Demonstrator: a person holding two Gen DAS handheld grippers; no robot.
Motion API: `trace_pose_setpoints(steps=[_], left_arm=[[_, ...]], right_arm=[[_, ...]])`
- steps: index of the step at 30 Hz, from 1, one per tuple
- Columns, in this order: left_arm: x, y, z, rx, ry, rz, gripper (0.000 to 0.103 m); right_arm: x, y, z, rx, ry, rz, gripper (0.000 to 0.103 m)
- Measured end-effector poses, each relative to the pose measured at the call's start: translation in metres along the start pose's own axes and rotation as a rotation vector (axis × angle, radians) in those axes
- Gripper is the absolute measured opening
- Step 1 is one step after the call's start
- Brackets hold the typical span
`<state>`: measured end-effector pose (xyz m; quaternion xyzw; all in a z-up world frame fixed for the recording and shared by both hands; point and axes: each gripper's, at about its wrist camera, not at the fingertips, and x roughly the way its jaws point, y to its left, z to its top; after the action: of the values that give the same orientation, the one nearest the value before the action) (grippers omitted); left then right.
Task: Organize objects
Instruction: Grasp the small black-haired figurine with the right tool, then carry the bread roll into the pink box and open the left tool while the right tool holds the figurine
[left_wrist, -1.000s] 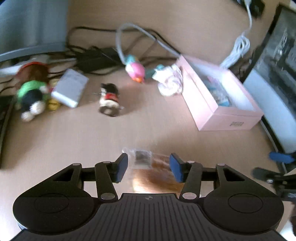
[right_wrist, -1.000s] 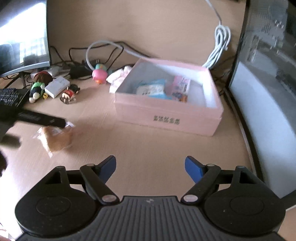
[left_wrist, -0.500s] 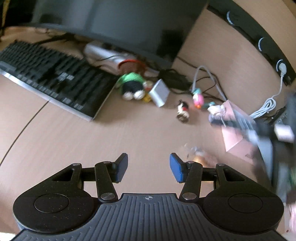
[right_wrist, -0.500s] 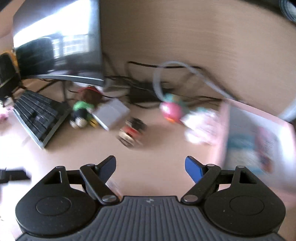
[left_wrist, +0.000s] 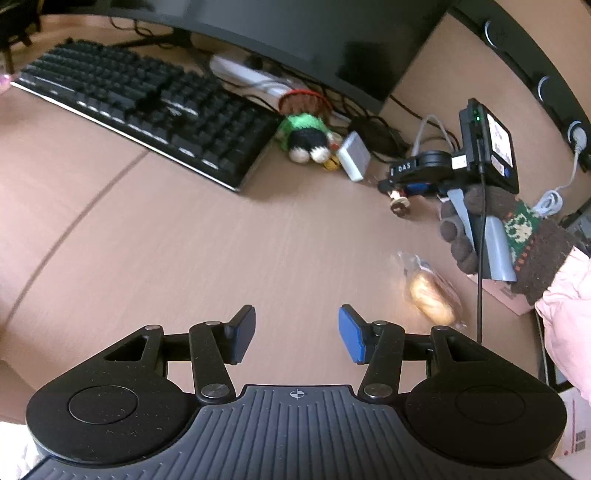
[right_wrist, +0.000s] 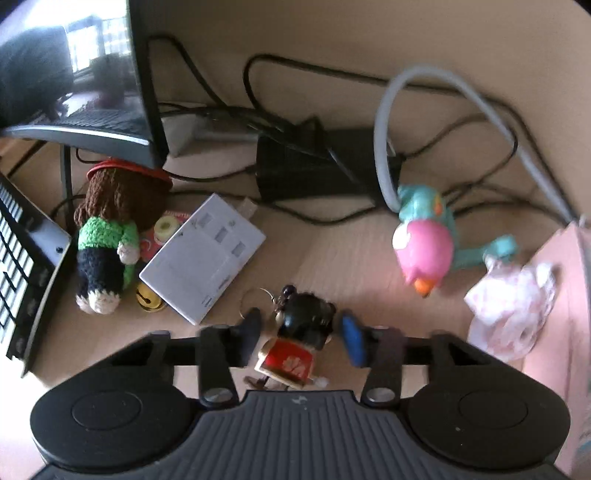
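A small doll (right_wrist: 291, 360) with black hair and a red dress lies on the desk between the fingers of my right gripper (right_wrist: 301, 332). The jaws are closing on it, and narrow gaps still show beside its head. The left wrist view shows the same doll (left_wrist: 399, 201) under that gripper, which a gloved hand (left_wrist: 480, 229) holds. My left gripper (left_wrist: 297, 332) hovers open over bare desk with nothing between its fingers. A wrapped bread roll (left_wrist: 430, 295) lies to its right. The pink box (right_wrist: 554, 280) stands at the right edge.
A crochet doll (right_wrist: 107, 240), a white hub (right_wrist: 203, 254), a small bell (right_wrist: 147, 299), a pink and teal bird toy (right_wrist: 424, 243) and a white-pink wrapped packet (right_wrist: 509, 310) lie around the small doll. Cables and a black adapter (right_wrist: 310, 170) sit behind. A keyboard (left_wrist: 147, 107) and a monitor stand at the left.
My right gripper swung left from the pink box to the small doll, and its jaws narrowed around it. My left gripper drew left, away from the bread roll.
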<state>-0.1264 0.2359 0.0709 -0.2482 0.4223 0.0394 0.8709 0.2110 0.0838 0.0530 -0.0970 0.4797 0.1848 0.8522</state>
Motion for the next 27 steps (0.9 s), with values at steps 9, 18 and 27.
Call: trace_pose_setpoints(steps=[9, 18, 27], left_arm=[[0.037, -0.056, 0.001, 0.094, 0.12, -0.183, 0.054], [0.075, -0.116, -0.002, 0.139, 0.202, -0.235, 0.054], [0.116, -0.146, 0.013, 0.143, 0.19, -0.137, 0.054]], right_arm=[[-0.075, -0.026, -0.08, -0.069, -0.075, 0.017, 0.031], [-0.125, -0.057, -0.172, 0.078, -0.066, 0.088, 0.031], [-0.166, -0.073, -0.21, 0.062, -0.147, 0.03, 0.031]])
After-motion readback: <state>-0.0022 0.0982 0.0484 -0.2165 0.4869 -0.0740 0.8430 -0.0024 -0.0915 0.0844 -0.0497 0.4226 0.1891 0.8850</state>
